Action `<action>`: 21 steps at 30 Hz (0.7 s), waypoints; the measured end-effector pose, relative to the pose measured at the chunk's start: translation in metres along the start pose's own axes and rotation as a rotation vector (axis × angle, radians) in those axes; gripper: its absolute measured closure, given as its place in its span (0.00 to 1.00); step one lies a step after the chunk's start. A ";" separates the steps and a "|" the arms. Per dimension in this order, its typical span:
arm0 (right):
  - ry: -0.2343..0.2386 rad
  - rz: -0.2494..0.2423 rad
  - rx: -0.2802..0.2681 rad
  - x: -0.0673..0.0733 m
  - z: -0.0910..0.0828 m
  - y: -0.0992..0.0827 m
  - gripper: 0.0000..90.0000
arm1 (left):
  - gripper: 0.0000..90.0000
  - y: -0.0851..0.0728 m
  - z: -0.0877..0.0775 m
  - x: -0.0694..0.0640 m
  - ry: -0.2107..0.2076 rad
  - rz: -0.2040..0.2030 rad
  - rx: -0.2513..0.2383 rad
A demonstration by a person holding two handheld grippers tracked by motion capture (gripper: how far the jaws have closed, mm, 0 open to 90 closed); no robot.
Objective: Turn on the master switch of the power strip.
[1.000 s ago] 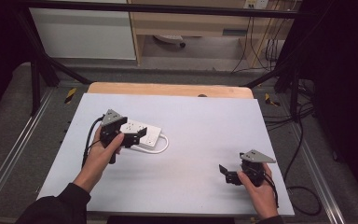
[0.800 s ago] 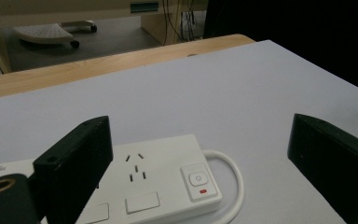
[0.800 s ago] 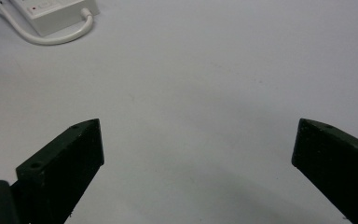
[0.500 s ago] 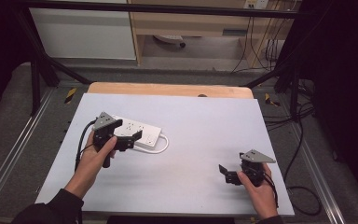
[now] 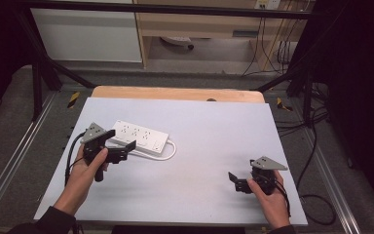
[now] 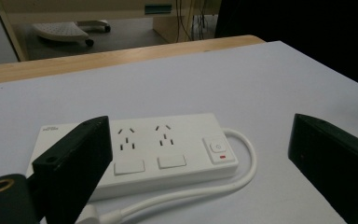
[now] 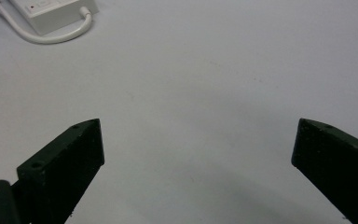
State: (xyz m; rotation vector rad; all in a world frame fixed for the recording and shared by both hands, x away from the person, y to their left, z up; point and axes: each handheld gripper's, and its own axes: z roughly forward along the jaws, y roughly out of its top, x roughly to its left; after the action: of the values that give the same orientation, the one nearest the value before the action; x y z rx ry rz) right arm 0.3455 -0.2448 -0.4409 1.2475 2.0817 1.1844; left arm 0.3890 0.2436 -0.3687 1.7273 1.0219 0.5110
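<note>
A white power strip (image 5: pixel 139 137) lies flat on the left half of the grey table mat (image 5: pixel 209 131), its white cable (image 5: pixel 169 151) looping off its right end. My left gripper (image 5: pixel 121 140) hovers at the strip's near-left end, open, with nothing between its jaws. In the left gripper view the strip (image 6: pixel 135 151) lies just ahead with its sockets and a switch with a red mark facing up, and the left gripper (image 6: pixel 198 135) stands wide open. My right gripper (image 5: pixel 236 181) rests near the front right, open and empty. In the right gripper view the strip's end (image 7: pixel 51 11) shows far off beyond the right gripper (image 7: pixel 199 135).
A wooden table edge (image 5: pixel 175 93) runs along the back of the mat. Metal rails (image 5: pixel 14 156) flank the table on both sides. Cables (image 5: pixel 316 195) trail on the floor at the right, and shelving (image 5: pixel 199 24) stands behind.
My left gripper has drawn back to the left and toward the near edge, uncovering more of the power strip. The strip and the right gripper have stayed put.
</note>
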 end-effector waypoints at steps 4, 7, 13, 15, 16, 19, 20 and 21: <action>0.000 -0.007 0.002 0.000 0.000 0.000 0.03 | 0.07 -0.004 -0.009 0.004 0.016 -0.010 0.002; -0.005 -0.011 0.007 0.001 0.001 0.000 0.04 | 0.07 -0.008 -0.016 0.007 0.020 -0.023 -0.004; -0.004 -0.007 0.009 0.001 0.001 0.000 0.04 | 0.07 -0.019 -0.028 0.013 0.026 -0.038 -0.003; -0.003 -0.009 0.009 0.001 0.001 0.000 0.04 | 0.07 -0.022 -0.032 0.015 0.033 -0.040 -0.001; -0.003 -0.008 0.010 0.001 0.001 0.000 0.04 | 0.07 -0.024 -0.034 0.016 0.033 -0.045 -0.001; -0.002 -0.010 0.009 0.001 0.001 0.000 0.03 | 0.07 -0.029 -0.039 0.018 0.035 -0.051 0.000; 0.000 -0.009 0.011 0.001 0.001 0.000 0.03 | 0.07 -0.031 -0.040 0.018 0.035 -0.052 0.001; 0.000 -0.010 0.010 0.002 0.001 0.000 0.03 | 0.07 -0.032 -0.042 0.019 0.037 -0.050 0.001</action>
State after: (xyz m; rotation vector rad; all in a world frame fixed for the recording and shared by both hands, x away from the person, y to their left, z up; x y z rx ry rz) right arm 0.3454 -0.2430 -0.4418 1.2409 2.0940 1.1708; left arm 0.3557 0.2860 -0.3840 1.6947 1.0892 0.5117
